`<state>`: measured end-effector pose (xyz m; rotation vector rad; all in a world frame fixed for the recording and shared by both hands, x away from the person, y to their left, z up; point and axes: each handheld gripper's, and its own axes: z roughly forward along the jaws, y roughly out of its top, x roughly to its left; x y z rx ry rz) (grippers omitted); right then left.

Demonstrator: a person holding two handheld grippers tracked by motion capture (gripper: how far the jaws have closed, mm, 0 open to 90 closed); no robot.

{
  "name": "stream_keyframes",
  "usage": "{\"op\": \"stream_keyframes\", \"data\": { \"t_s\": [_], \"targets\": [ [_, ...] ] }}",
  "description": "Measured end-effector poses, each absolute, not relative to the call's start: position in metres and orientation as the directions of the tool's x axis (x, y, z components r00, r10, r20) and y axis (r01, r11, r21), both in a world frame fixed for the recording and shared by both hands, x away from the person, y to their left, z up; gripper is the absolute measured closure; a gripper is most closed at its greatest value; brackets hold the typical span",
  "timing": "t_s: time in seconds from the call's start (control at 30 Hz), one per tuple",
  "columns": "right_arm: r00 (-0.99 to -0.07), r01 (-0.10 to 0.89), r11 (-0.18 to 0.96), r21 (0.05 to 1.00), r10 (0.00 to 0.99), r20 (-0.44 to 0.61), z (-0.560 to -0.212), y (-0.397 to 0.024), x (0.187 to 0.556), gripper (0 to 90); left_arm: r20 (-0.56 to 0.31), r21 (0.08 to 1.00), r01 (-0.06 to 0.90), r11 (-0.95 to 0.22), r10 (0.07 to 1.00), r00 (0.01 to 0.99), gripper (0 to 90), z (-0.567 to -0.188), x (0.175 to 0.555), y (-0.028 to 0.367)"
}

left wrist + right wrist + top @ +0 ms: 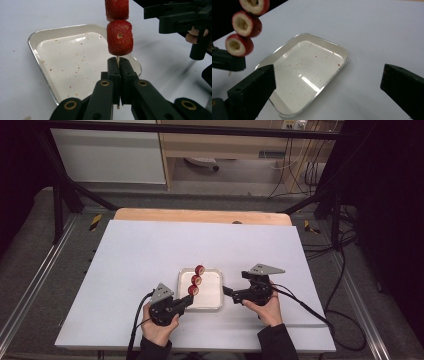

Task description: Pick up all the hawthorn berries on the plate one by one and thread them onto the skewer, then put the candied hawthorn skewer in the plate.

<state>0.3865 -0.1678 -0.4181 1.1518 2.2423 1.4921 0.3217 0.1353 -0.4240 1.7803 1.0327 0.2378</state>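
Left gripper (186, 301) stands at the near left corner of the tray (216, 281), jaws clamped tight on the bare lower end of a thin wooden skewer (117, 59). In the left gripper view the stick passes between the two closed pads and its tip shows just below them.

The skewer carries three strawberry pieces (196, 280), strung one after another. In the high view its long axis runs from the gripper's jaws at the near left toward the far right, over the tray; the free end points away from the person, toward the tray's far edge. The nearest piece sits just beyond the jaw tips. Whether the fruit touches the tray cannot be told.

Right gripper (228, 292) is just beside the tray's right edge, pointing left toward it. Its jaws stand wide apart with nothing between them.

The tray is shallow, metal-rimmed, with scattered red specks inside. It rests on the white table (140, 250), near the centre.
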Motion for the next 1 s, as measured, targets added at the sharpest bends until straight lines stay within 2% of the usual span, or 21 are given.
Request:
{"op": "stream_keyframes", "data": {
  "t_s": [0.43, 1.0],
  "targets": [
    [-0.692, 0.493, 0.28, 0.824, 0.7, 0.176, -0.437, -0.212, 0.374, 0.7, -0.248, 0.824, 0.536, -0.187, 0.731, 0.636, 88.4, -0.405, 0.334, 0.141],
    [-0.669, 0.52, 0.29, 0.804, 0.724, 0.171, -0.451, -0.25, 0.358, 1.1, -0.2, 0.787, 0.543, -0.291, 0.713, 0.672, 88.4, -0.385, 0.357, 0.129]
  ]
}}
